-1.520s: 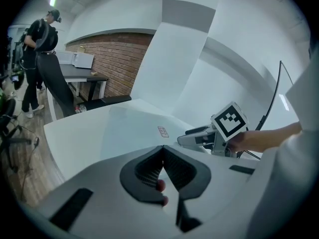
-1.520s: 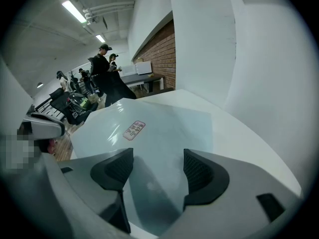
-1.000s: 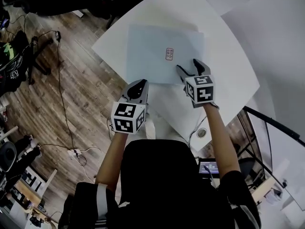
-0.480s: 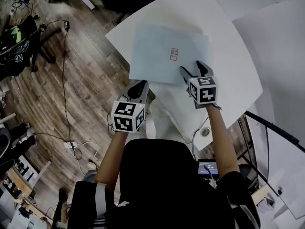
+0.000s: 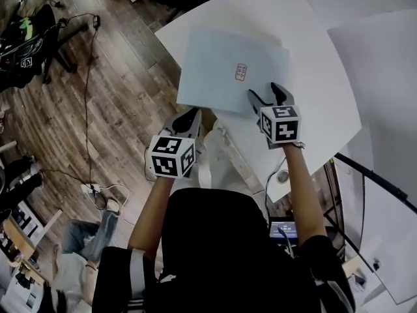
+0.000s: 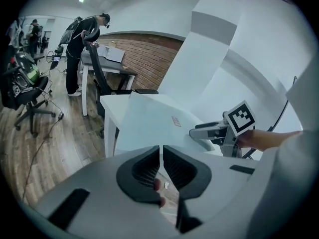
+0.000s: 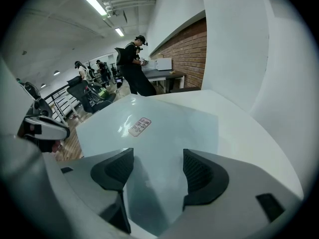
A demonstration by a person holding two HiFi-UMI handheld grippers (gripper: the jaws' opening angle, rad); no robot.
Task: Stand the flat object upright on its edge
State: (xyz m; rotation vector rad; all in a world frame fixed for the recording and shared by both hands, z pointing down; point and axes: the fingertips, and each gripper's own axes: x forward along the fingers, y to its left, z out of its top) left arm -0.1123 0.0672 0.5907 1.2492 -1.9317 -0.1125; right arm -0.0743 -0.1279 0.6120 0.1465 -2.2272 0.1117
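A pale blue flat sheet [image 5: 221, 70] with a small red-printed label [image 5: 241, 72] lies flat on the white table [image 5: 319, 90]. My right gripper [image 5: 266, 95] hovers open over the sheet's near right edge, and in the right gripper view the sheet [image 7: 164, 128] shows between the spread jaws of my right gripper [image 7: 158, 171], not touched. My left gripper [image 5: 189, 117] is shut on nothing, just off the table's near left edge, below the sheet's near left corner. The left gripper view shows my left gripper [image 6: 161, 156] with the sheet [image 6: 149, 121] beyond it and the right gripper [image 6: 207, 132] to the right.
Wooden floor [image 5: 111, 96] with cables lies left of the table. A second white surface [image 5: 384, 64] adjoins on the right. Office chairs [image 6: 30, 98] and a person [image 6: 82, 49] at a desk stand far back. White walls and a brick wall [image 6: 149, 59] stand behind the table.
The head view has shifted, so table and sheet sit a little further right. Both grippers drifted along with it and keep their places by the sheet's near edge. Jaws unchanged.
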